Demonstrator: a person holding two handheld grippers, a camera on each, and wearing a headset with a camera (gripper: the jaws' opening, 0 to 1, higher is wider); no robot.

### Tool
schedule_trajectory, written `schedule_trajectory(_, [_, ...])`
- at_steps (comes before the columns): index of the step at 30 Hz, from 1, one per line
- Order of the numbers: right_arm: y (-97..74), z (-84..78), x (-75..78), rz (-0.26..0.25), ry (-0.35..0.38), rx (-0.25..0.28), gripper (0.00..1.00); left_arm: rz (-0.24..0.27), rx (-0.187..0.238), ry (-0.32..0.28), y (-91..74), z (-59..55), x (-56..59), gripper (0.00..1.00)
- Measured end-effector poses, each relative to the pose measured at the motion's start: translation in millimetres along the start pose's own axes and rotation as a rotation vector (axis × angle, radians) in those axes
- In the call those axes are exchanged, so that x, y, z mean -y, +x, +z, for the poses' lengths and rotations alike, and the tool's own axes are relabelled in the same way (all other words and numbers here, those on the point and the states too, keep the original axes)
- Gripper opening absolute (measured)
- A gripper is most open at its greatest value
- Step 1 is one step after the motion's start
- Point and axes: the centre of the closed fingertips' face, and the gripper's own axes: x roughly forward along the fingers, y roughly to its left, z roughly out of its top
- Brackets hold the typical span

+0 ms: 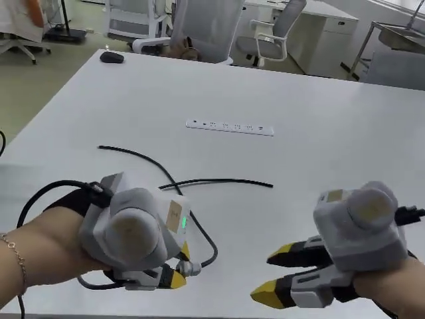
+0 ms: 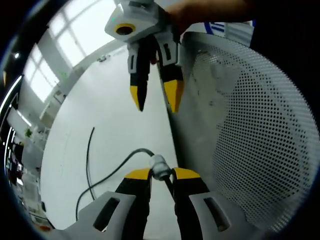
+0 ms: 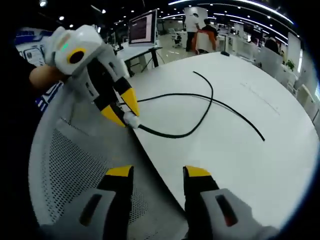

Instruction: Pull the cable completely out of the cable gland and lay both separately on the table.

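Note:
My left gripper point(image 1: 178, 272) is at the table's near edge, shut on a small grey cable gland point(image 1: 190, 268). In the left gripper view the gland point(image 2: 159, 165) sits between the yellow tips of that gripper point(image 2: 161, 175). A black cable point(image 1: 211, 247) leaves the gland and runs in a loop across the white table point(image 1: 319, 153). The right gripper view shows the same cable point(image 3: 175, 134) coming out of the gland point(image 3: 132, 120). My right gripper point(image 1: 271, 272) is open and holds nothing, a short way to the right of the gland. Its jaws point(image 3: 159, 173) point at the gland.
A second black strand point(image 1: 219, 181) crosses the cable mid-table. A white power strip point(image 1: 229, 127) lies further back, and a dark mouse point(image 1: 111, 58) is at the far left edge. Office chairs point(image 1: 272, 33) stand beyond the table. A mesh chair back point(image 2: 250, 125) is below the near edge.

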Motion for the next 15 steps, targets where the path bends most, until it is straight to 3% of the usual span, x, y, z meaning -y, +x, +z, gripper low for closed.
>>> schedule_trajectory(3, [15.7,14.0,-11.6,0.08,-0.126,-0.02,0.39,-0.01,0.029,0.04,-1.3,5.1,2.3,0.18])
schedule_trajectory(6, [28.3,21.3,-18.0,0.143,-0.176,-0.021,0.38,-0.023,0.044,0.032,-0.3,6.1,4.2,0.18])
schedule_trajectory(8, [35.9,21.5,-22.8,0.192,-0.246,-0.049,0.35,-0.033,0.041,0.036,1.4,3.5,6.1,0.18])
schedule_trajectory(11, [43.1,20.6,-25.1,0.21,-0.326,-0.092,0.3,-0.039,0.04,0.042,1.7,1.2,7.0,0.18])
schedule_trajectory(15, [49.8,26.1,-30.0,0.237,-0.347,-0.079,0.27,-0.042,0.069,0.019,0.9,2.8,5.9,0.18])
